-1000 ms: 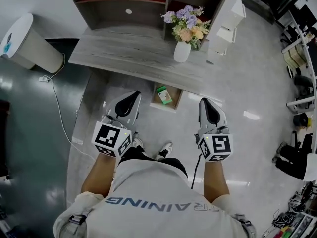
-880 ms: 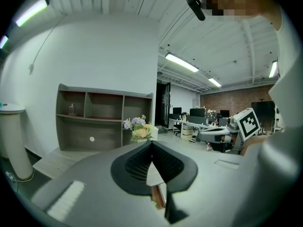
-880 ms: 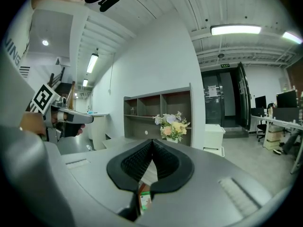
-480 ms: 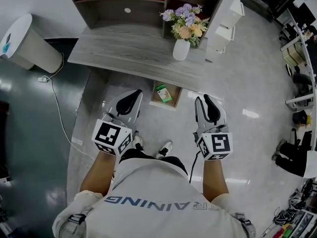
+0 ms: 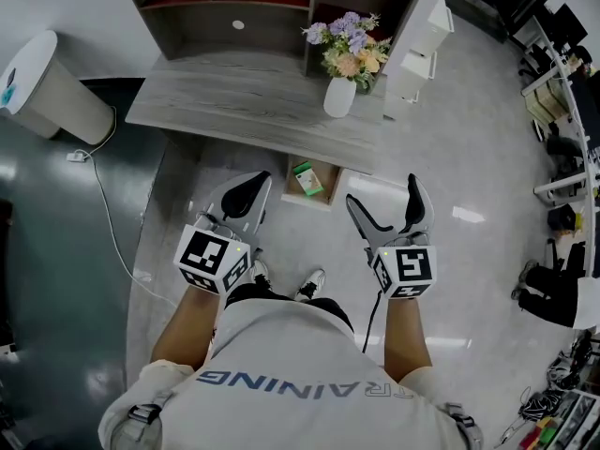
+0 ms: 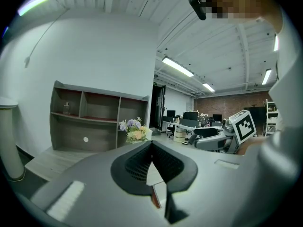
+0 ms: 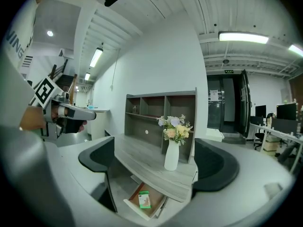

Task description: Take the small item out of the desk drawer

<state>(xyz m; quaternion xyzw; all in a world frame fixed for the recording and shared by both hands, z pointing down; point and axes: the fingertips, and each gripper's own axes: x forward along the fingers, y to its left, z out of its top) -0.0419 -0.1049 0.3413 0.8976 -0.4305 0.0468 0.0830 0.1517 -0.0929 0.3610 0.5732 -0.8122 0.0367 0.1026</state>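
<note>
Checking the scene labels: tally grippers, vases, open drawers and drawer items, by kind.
grippers: 2 (left gripper, shut; right gripper, jaws have just been opening, nothing between them)
vase of flowers: 1
open drawer: 1
small green box in it: 1
Total: 5
</note>
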